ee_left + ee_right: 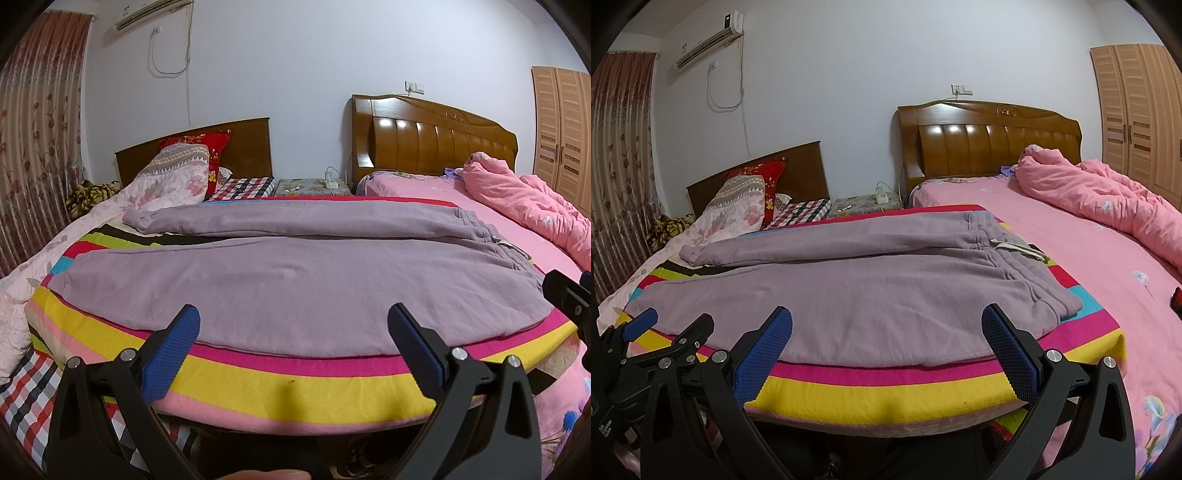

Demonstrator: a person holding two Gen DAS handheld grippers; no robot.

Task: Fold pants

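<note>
Lilac sweatpants (295,273) lie flat on a striped blanket (295,387), legs running left, waistband with a pale drawstring (1015,249) at the right. The far leg (820,240) lies apart from the near leg. My left gripper (293,332) stands open over the near hem edge of the near leg, nothing between its blue pads. My right gripper (886,332) is open too, close to the waist end of the pants (849,295), empty. Part of the right gripper (569,299) shows at the right edge of the left wrist view, and the left gripper (665,332) shows at lower left of the right wrist view.
A bunched pink quilt (1108,206) lies on the pink bed at the right. Pillows (177,173) and a floral quilt sit on the left bed. A nightstand (310,186) with a power strip stands between the headboards. A wardrobe (1137,110) is at far right.
</note>
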